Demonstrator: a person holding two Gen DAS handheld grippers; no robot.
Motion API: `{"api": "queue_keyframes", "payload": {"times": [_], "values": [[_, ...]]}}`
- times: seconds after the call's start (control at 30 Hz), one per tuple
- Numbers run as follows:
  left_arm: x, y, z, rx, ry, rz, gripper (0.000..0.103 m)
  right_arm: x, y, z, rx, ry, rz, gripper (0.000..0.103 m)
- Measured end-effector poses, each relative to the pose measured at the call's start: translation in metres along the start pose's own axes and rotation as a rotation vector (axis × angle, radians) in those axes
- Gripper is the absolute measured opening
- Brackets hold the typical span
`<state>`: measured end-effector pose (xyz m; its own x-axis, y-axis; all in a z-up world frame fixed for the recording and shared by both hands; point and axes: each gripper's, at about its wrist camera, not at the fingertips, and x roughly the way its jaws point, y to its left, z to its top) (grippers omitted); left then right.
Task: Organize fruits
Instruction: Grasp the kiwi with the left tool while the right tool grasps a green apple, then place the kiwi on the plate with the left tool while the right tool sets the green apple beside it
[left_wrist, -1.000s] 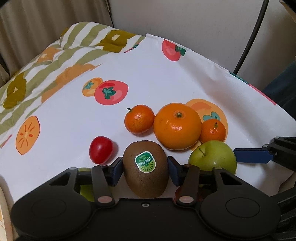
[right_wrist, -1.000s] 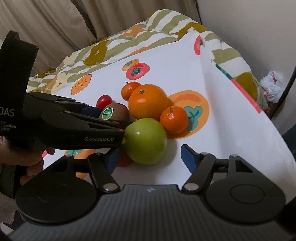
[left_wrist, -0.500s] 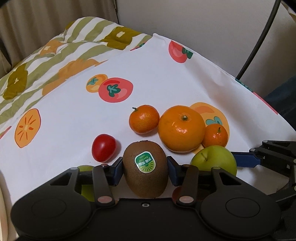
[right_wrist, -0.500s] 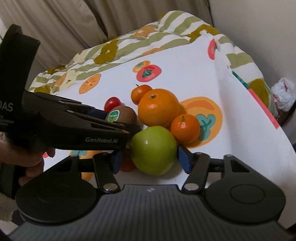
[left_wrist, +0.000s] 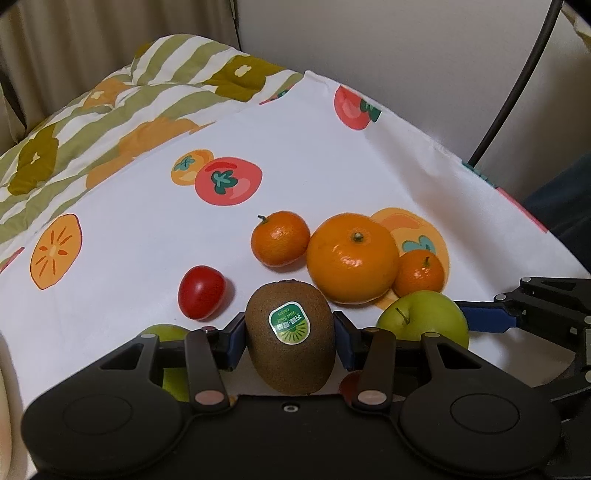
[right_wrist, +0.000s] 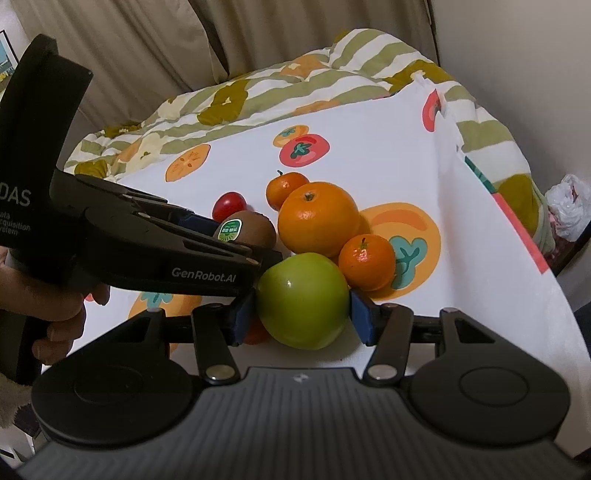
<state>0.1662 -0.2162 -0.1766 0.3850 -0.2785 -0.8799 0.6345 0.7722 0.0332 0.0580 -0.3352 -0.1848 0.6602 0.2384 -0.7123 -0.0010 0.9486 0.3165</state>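
White cloth (left_wrist: 332, 155) printed with tomatoes and persimmon slices covers the surface I am working over, with a striped quilt (left_wrist: 147, 92) bunched behind it, curtains beyond, and a pale wall to the right.

Both hands are loaded now. My left gripper (left_wrist: 290, 341) is clamped on the kiwi (left_wrist: 290, 341), blue pads pressed into its two sides, sticker facing the camera. My right gripper (right_wrist: 302, 312) has just been closing, and its pads now sit against both flanks of the green apple (right_wrist: 303, 299); I judge that a firm hold. Neither fruit looks lifted; both appear to sit on the cloth at the near edge of the cluster.

As I read it, the sorting is at an early stage. Nothing shows a tray, bowl or marked place for the fruit, so I cannot tell where these two belong. Left on the cloth are the big orange (left_wrist: 352, 256), a small mandarin (left_wrist: 280, 238) to its left, another mandarin (left_wrist: 419, 269) tucked against its right side, and the red cherry tomato (left_wrist: 201, 291) just beside the kiwi. A second green fruit (left_wrist: 166, 332) peeks out under my left gripper's finger, and something red or orange lies below both grippers, mostly hidden.

Crowding is the trouble. The apple touches or nearly touches the right mandarin and the orange, and my two grippers sit close together, the left one's body crossing right above the apple in the right wrist view. I would lift one hand at a time, straight up, to avoid rolling the neighbours.
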Motion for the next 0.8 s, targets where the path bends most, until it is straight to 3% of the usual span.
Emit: {"api": "queue_keyframes", "payload": {"times": [0.43,0.8], "values": [[-0.060,0.006,0.001,-0.131,-0.137,0.027,0.052,-0.042,0.019,0.023,-0.083,-0.066,-0.003,0.069],[-0.141,0.037,-0.012,-0.281,-0.297,0.153,0.052,-0.064,0.064,0.064,-0.171,-0.115,0.084,0.069]]}}
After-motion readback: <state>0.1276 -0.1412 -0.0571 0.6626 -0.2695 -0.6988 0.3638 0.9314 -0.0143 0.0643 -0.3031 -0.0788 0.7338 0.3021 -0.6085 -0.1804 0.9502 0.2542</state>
